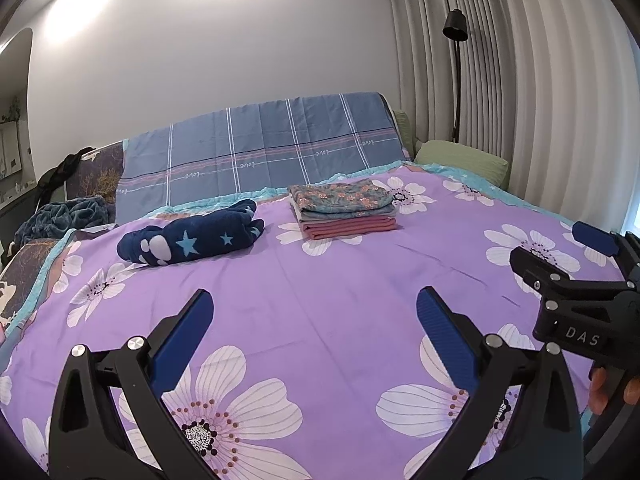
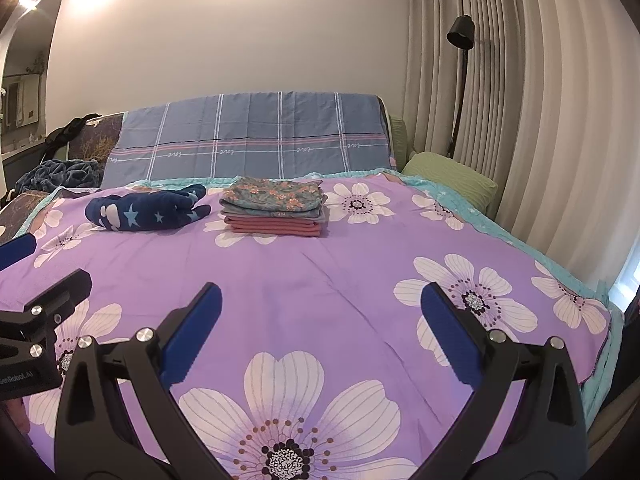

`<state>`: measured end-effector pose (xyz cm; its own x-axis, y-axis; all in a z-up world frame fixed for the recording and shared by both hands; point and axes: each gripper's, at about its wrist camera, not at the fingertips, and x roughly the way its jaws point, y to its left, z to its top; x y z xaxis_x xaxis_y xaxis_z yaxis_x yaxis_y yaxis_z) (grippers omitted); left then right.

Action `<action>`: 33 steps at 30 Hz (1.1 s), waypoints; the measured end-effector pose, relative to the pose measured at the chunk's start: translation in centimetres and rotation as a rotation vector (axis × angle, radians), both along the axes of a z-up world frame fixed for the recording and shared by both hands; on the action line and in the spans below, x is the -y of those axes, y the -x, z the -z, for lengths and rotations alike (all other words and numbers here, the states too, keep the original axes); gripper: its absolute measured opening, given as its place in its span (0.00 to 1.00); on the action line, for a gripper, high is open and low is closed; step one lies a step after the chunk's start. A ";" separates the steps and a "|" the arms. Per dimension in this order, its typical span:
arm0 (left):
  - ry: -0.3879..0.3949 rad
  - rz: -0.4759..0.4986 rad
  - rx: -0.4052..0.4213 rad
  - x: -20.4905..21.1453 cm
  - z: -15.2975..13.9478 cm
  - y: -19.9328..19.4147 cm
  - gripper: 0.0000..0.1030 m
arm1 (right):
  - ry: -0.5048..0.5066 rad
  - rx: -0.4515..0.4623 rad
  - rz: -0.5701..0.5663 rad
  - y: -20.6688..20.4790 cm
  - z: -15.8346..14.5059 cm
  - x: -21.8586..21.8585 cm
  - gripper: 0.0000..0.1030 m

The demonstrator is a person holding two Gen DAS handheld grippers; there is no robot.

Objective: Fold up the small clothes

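Note:
A stack of folded small clothes (image 1: 345, 209) (image 2: 274, 206) lies far across the purple flowered bedspread (image 1: 320, 280) (image 2: 312, 272), floral piece on top, pink ones beneath. Left of it sits a crumpled navy garment with stars (image 1: 192, 238) (image 2: 146, 208). My left gripper (image 1: 316, 304) hovers open over the near bedspread, nothing between its blue pads. My right gripper (image 2: 322, 296) is also open and empty, held beside the left; it shows at the right edge of the left wrist view (image 1: 568, 256).
A blue plaid cover (image 1: 256, 152) drapes the headboard. A green pillow (image 1: 460, 160) and black floor lamp (image 1: 456, 28) stand at the far right by beige curtains (image 1: 540, 120). A dark blanket (image 1: 64, 216) is heaped at the far left. A hand (image 1: 612, 392) holds the right gripper.

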<state>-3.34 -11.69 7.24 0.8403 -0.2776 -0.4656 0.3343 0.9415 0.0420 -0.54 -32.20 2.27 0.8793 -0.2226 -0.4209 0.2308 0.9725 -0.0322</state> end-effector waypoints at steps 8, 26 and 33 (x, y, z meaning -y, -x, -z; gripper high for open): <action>-0.003 0.002 -0.003 0.1 0.2 0.1 0.99 | 0.003 0.002 0.000 0.1 0.0 -0.2 0.98; -0.006 0.008 -0.005 0.1 0.1 0.3 0.99 | 0.002 -0.001 -0.001 0.1 0.1 -0.3 0.98; -0.011 -0.001 -0.010 0.1 0.3 0.1 0.99 | 0.004 -0.008 -0.006 0.1 0.7 -0.7 0.98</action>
<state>-3.41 -11.76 6.99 0.8357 -0.2717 -0.4773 0.3342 0.9412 0.0494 -0.60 -31.51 1.59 0.8773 -0.2192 -0.4269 0.2249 0.9736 -0.0377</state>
